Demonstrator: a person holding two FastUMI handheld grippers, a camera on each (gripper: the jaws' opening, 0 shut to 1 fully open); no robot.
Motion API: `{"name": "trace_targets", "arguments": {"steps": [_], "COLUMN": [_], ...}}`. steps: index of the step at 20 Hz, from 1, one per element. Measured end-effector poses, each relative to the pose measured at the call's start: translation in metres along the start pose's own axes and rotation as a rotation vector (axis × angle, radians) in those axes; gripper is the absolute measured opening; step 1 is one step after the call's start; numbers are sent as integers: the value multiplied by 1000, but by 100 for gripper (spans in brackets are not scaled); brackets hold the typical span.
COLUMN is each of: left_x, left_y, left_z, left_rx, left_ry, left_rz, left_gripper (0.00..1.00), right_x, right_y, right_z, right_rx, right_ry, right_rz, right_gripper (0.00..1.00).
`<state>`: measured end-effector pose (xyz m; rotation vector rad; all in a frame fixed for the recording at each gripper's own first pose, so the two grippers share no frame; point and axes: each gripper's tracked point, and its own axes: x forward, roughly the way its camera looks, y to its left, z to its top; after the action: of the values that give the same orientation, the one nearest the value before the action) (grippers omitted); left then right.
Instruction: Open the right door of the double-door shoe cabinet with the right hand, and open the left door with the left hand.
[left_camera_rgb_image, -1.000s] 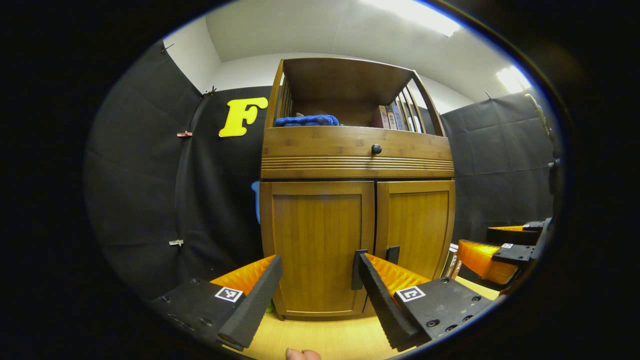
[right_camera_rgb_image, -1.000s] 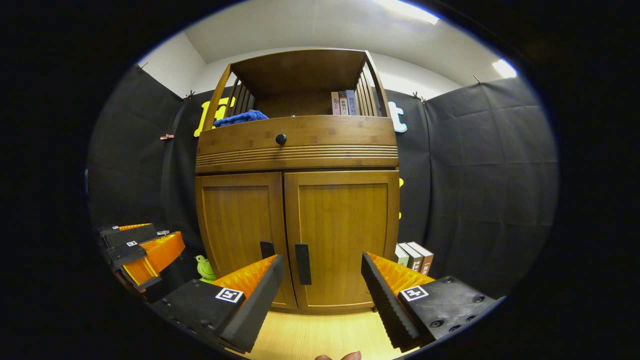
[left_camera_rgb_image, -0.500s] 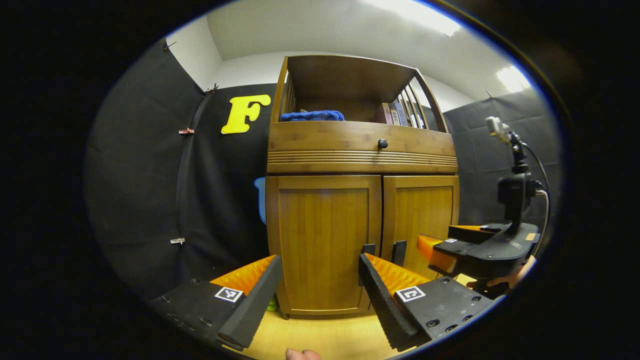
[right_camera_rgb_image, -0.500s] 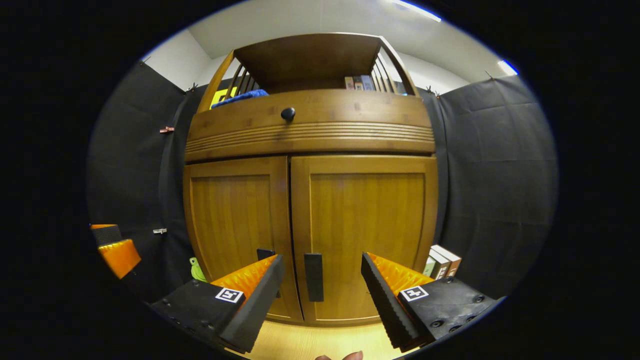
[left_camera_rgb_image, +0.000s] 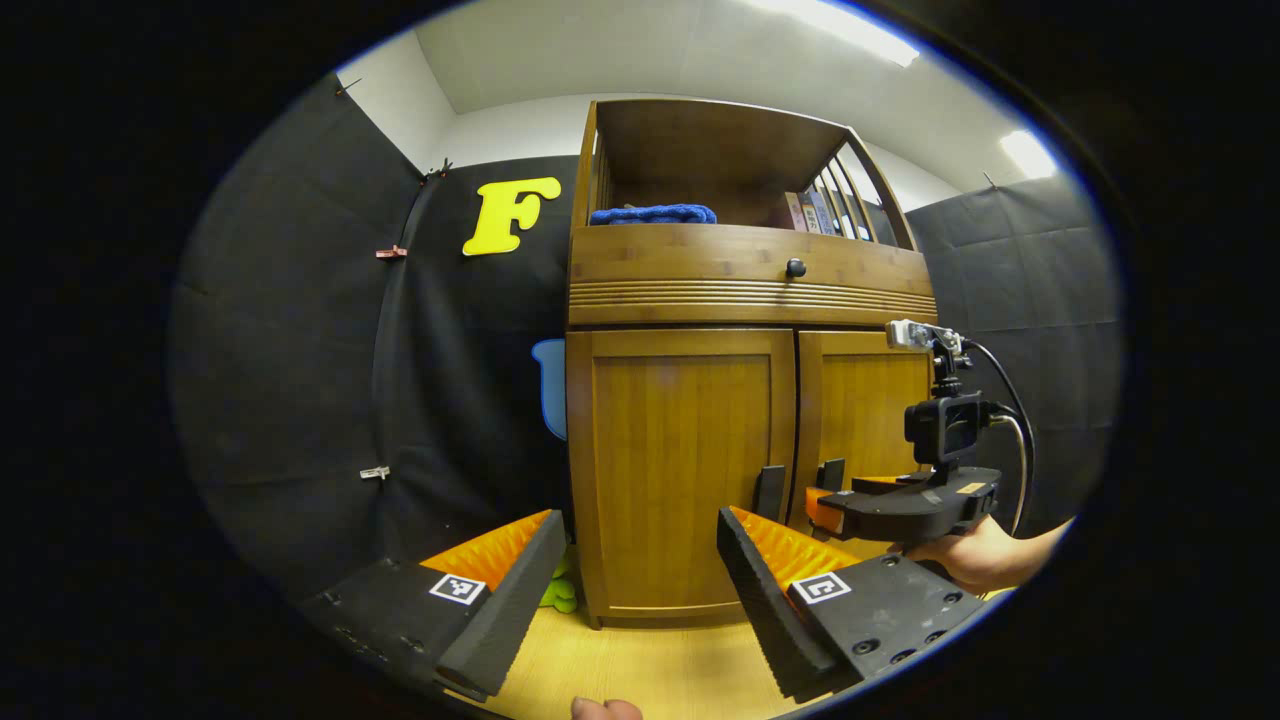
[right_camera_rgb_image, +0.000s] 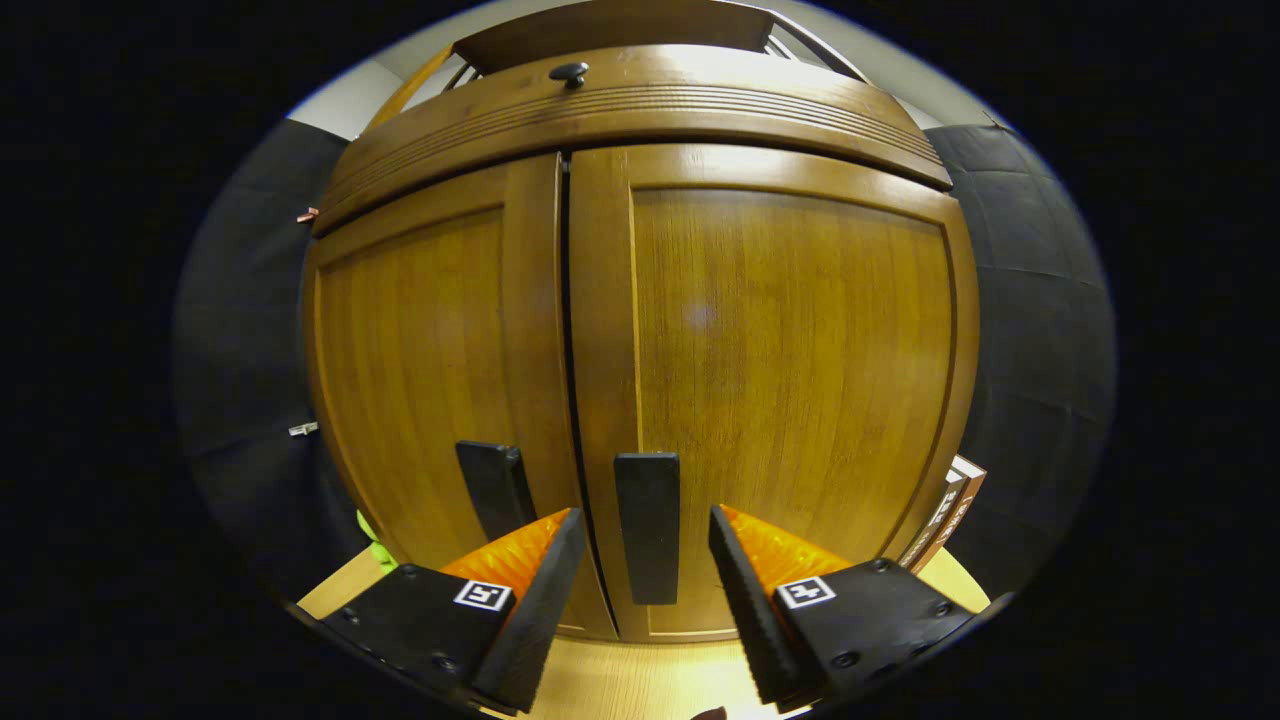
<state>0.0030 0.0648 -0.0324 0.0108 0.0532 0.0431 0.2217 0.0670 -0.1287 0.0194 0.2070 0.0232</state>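
Standing with its jaws apart, the right gripper (right_camera_rgb_image: 638, 590) frames the dark handle (right_camera_rgb_image: 647, 527) of the right door (right_camera_rgb_image: 790, 380); neither finger touches it. The left door's handle (right_camera_rgb_image: 492, 490) sits just across the centre seam, and both doors of the shoe cabinet (left_camera_rgb_image: 750, 300) are closed. In the left gripper view, the left gripper (left_camera_rgb_image: 640, 590) is likewise spread wide, held back from the left door (left_camera_rgb_image: 680, 470), near the cabinet's lower left corner. A hand (left_camera_rgb_image: 975, 560) carries the right gripper (left_camera_rgb_image: 880, 500) close to the right door's handle (left_camera_rgb_image: 830, 474). A blue cloth (left_camera_rgb_image: 652, 214) lies on the open top shelf.
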Motion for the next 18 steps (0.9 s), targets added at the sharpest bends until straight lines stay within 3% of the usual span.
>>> {"name": "trace_targets", "arguments": {"steps": [2, 3, 5, 8, 18], "left_x": [-1, -3, -1, -5, -15], "left_y": [5, 7, 10, 11, -19], "left_z": [-4, -8, -12, -11, -1], "left_rx": [5, 11, 15, -3, -2], "left_ry": [9, 16, 38, 49, 20], "left_rz": [12, 17, 24, 34, 11], "left_gripper": [95, 95, 94, 95, 94], "right_x": [11, 14, 17, 14, -4], "right_y": [-4, -1, 2, 1, 2], "right_z": [0, 0, -3, 2, 16], "right_rx": [36, 64, 98, 3, 53], "right_ry": [2, 3, 27, -4, 7], "right_rz": [-28, -25, -18, -7, 112], "right_gripper": [67, 48, 46, 32, 32]}}
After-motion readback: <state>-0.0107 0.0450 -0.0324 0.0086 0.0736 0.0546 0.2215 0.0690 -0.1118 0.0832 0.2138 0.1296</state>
